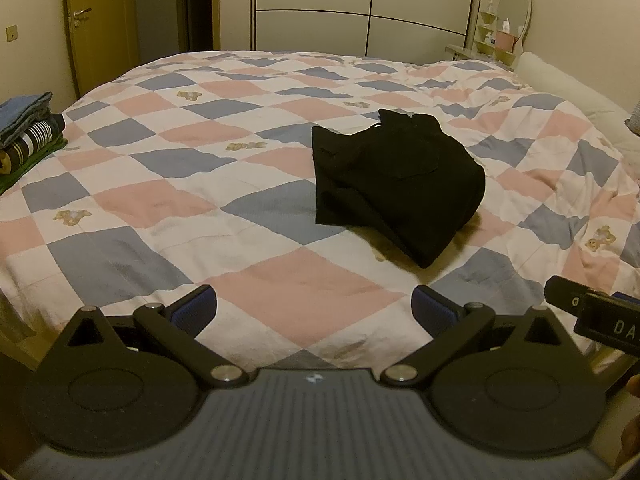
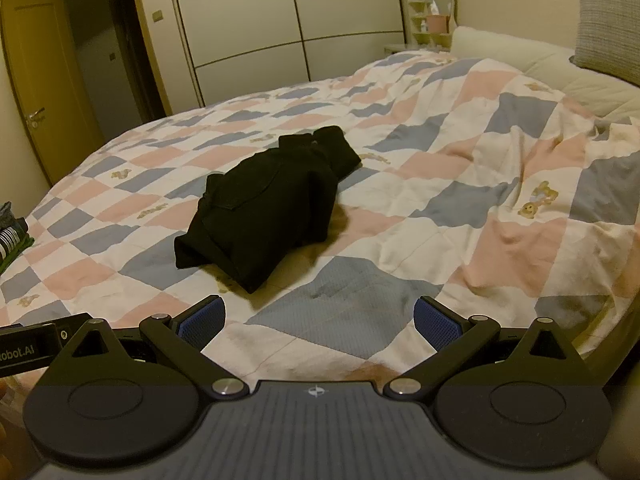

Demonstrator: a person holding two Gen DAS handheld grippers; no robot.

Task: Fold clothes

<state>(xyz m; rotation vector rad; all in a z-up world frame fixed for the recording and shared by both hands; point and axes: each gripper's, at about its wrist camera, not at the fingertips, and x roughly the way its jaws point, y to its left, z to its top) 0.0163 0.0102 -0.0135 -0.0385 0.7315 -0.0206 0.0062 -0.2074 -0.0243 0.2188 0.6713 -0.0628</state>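
Note:
A black garment (image 1: pixel 396 188) lies folded in a compact bundle on the checked quilt (image 1: pixel 160 200) of the bed. It also shows in the right wrist view (image 2: pixel 268 204), ahead and to the left. My left gripper (image 1: pixel 314 308) is open and empty, held back over the near edge of the bed, with the garment ahead and to the right. My right gripper (image 2: pixel 320 320) is open and empty, also back from the garment. The right gripper's body (image 1: pixel 592 312) shows at the right edge of the left wrist view.
A stack of folded clothes (image 1: pixel 28 128) sits at the bed's left edge, also in the right wrist view (image 2: pixel 12 236). Pillows (image 2: pixel 608 24) and a headboard (image 2: pixel 520 56) lie at the right. A wardrobe (image 1: pixel 360 4), door (image 1: pixel 96 20) and vanity mirror (image 1: pixel 514 6) stand behind the bed.

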